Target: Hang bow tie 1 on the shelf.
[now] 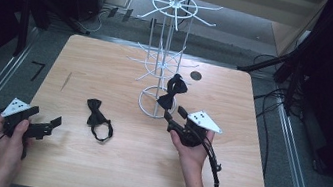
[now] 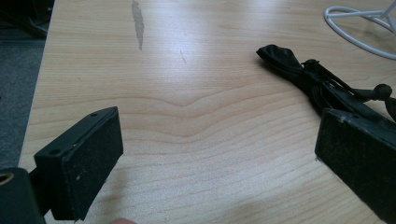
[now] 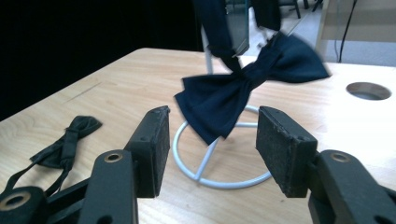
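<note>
A dark bow tie (image 1: 173, 92) (image 3: 243, 88) hangs by its strap from a low arm of the white wire rack (image 1: 164, 47), just above the rack's ring base (image 3: 219, 179). My right gripper (image 1: 175, 114) (image 3: 212, 144) is just short of it, open, with nothing between its pads. A second black bow tie (image 1: 97, 115) (image 2: 308, 77) (image 3: 65, 144) lies flat on the wooden table (image 1: 108, 64), its strap looped toward the front. At the table's front left, my left gripper (image 1: 52, 126) (image 2: 224, 154) is open and empty and points toward that tie.
The rack's upper arms spread wide above the back of the table. A round hole (image 1: 195, 75) (image 3: 369, 91) sits in the tabletop behind the rack. A grey streak (image 2: 137, 23) marks the wood at left. Cables and dark frames ring the table.
</note>
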Demonstrator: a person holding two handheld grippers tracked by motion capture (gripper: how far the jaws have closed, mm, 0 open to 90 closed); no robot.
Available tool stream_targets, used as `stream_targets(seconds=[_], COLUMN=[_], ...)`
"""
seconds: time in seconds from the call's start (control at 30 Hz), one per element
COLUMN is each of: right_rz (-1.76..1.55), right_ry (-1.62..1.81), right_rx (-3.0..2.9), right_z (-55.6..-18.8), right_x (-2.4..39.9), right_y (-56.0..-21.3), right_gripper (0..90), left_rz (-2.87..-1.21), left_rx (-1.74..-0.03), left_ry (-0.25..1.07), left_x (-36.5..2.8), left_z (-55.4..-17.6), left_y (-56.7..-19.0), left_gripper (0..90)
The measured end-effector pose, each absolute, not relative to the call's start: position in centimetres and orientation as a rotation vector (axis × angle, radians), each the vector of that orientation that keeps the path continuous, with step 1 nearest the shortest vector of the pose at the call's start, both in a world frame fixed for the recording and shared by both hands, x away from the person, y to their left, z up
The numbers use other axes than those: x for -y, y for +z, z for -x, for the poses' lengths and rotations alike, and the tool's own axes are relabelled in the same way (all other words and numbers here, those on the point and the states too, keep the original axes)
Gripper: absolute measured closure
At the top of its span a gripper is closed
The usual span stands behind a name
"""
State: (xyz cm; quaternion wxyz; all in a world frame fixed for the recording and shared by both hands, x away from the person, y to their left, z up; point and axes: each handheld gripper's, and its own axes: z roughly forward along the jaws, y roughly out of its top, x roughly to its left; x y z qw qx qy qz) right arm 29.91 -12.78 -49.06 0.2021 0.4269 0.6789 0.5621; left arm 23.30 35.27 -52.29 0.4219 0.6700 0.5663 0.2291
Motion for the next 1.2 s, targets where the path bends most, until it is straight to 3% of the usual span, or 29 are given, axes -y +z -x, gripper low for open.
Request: stream_targets(seconds=[1.2], right_rz=[-1.121], right_ry=[1.570], right_rx=[-2.020], right_z=[-28.7], right_x=[7.9], right_y=[-50.7], right_gripper=[45.8], left_rz=[-1.678], left_rx=[-1.417], left_ry=[0.575], left_x=[-35.3], left_z=[-23.3], left_y=[-52.3], left_gripper=[1.4])
